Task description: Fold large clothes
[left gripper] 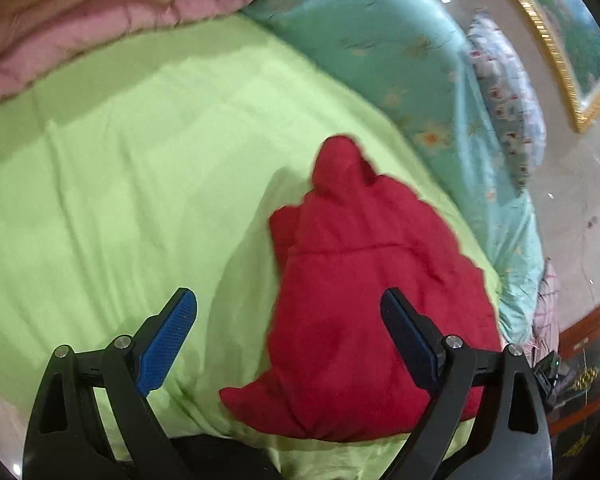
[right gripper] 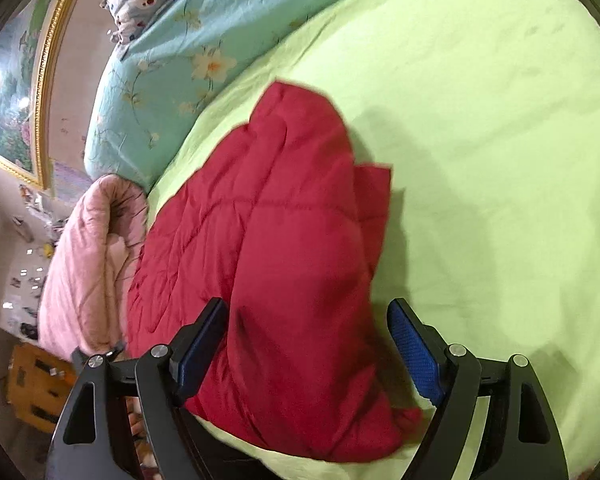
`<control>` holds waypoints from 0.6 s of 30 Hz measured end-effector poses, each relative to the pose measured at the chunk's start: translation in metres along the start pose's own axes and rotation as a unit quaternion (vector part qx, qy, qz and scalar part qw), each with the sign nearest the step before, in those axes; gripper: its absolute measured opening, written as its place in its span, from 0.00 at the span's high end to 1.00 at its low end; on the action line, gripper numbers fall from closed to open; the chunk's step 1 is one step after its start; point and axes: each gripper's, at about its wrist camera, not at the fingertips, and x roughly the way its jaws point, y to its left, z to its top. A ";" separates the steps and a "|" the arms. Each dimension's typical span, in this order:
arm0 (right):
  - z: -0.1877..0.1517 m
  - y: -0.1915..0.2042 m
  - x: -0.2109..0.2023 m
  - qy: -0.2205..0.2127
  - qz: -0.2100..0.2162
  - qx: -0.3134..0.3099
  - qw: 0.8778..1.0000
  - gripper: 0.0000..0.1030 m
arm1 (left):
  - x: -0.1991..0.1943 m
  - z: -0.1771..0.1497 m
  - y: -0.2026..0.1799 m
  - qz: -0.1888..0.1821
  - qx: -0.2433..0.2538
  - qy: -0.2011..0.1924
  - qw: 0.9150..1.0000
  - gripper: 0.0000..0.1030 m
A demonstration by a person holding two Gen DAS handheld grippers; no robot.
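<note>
A red quilted jacket (left gripper: 364,292) lies bunched on the lime-green bed sheet (left gripper: 132,168). In the left wrist view my left gripper (left gripper: 290,308) is open and empty above the jacket's near left edge; its right finger sits over the red cloth. In the right wrist view the jacket (right gripper: 284,240) fills the middle on the sheet (right gripper: 492,140). My right gripper (right gripper: 308,316) is open and empty, its jaws wide either side of the jacket's near end, above it.
A pink quilt (left gripper: 80,12) is heaped at the far left of the bed, also in the right wrist view (right gripper: 84,264). A teal floral duvet (left gripper: 400,40) and a patterned pillow (left gripper: 508,92) lie along the far edge. A gold-framed picture (left gripper: 560,32) hangs beyond.
</note>
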 end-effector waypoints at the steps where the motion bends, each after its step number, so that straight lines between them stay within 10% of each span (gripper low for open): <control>1: 0.000 0.008 -0.008 -0.017 -0.010 -0.014 1.000 0.18 | -0.004 0.000 -0.006 -0.006 0.011 -0.003 1.000 0.09; 11: -0.021 0.096 -0.013 -0.062 -0.010 -0.150 0.987 0.31 | -0.002 -0.016 -0.090 -0.062 0.112 0.029 0.991 0.09; 18: -0.027 0.134 0.021 -0.031 -0.027 -0.212 0.976 0.31 | 0.010 -0.037 -0.119 -0.036 0.173 0.050 0.983 0.09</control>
